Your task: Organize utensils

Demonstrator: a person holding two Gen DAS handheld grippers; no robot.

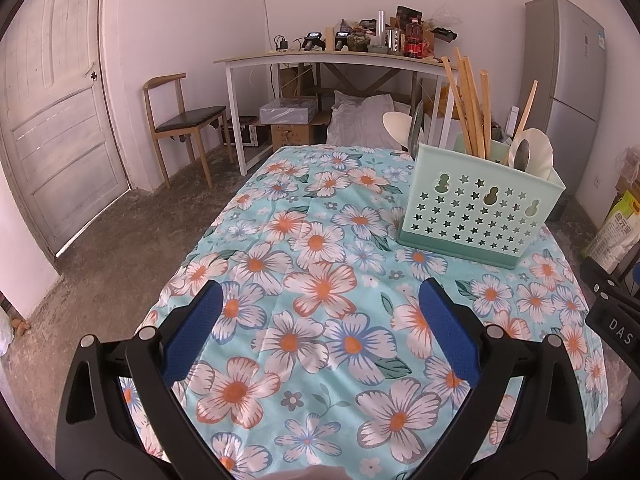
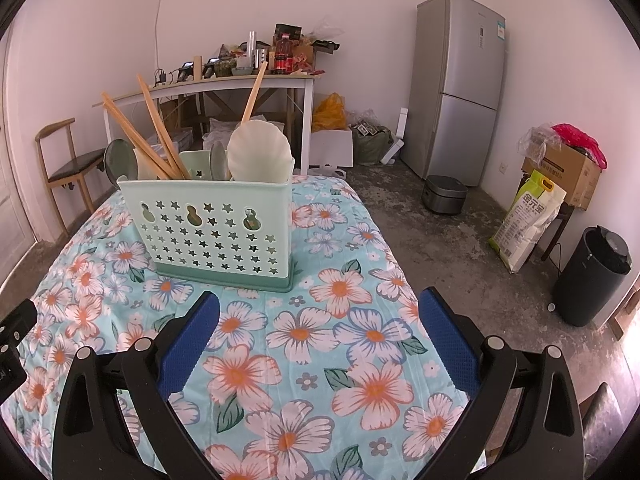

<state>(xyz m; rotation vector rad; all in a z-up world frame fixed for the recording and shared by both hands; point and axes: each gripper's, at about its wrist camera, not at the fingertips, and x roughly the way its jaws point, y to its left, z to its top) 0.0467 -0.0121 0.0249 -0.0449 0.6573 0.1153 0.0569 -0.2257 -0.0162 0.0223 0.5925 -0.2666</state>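
A mint-green utensil holder [image 1: 476,212] with star-shaped holes stands on the floral tablecloth [image 1: 320,320], ahead and to the right in the left wrist view, ahead and to the left in the right wrist view [image 2: 216,232]. It holds wooden chopsticks [image 1: 472,108], a white ladle [image 2: 260,152], a metal spoon [image 1: 522,156] and other spoons. My left gripper [image 1: 320,304] is open and empty above the cloth. My right gripper [image 2: 320,308] is open and empty, just short of the holder.
A white side table [image 1: 340,60] with clutter stands at the back wall, a wooden chair [image 1: 180,120] to its left. A grey fridge [image 2: 460,84], a rice bag [image 2: 528,220], a black bin [image 2: 596,276] and a rice cooker [image 2: 444,194] stand right of the table.
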